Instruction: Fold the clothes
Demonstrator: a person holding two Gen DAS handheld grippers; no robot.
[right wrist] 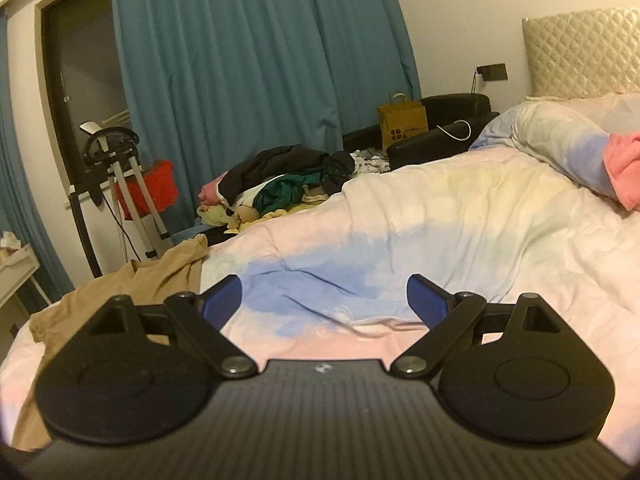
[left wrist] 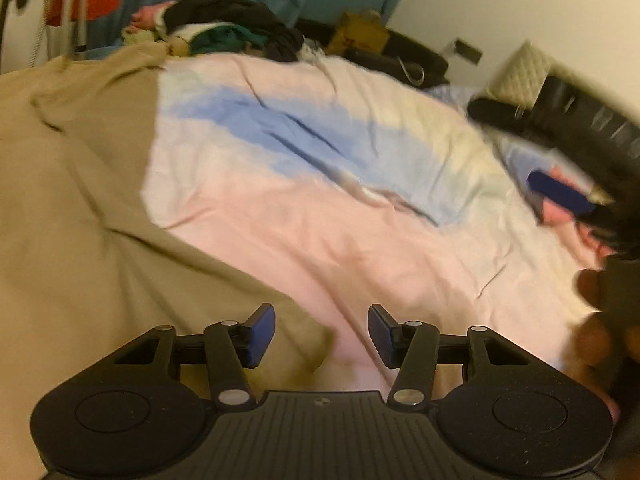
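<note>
A tan garment (left wrist: pixel 80 220) lies spread on the bed's pink, blue and cream duvet (left wrist: pixel 320 184), on its left side. My left gripper (left wrist: pixel 321 334) is open and empty, just above the garment's lower right edge. In the right wrist view the tan garment (right wrist: pixel 132 284) lies at the left of the duvet (right wrist: pixel 460 232). My right gripper (right wrist: pixel 324 300) is open and empty above the duvet's blue patch, to the right of the garment. It also shows blurred at the right edge of the left wrist view (left wrist: pixel 568 192).
A pile of mixed clothes (right wrist: pixel 280 176) sits at the far edge of the bed. A pink cloth (right wrist: pixel 624 164) lies on a pillow at right. Blue curtains (right wrist: pixel 248 60), a garment steamer stand (right wrist: pixel 120 184), a brown paper bag (right wrist: pixel 402 122) and a quilted headboard (right wrist: pixel 580 52) stand around.
</note>
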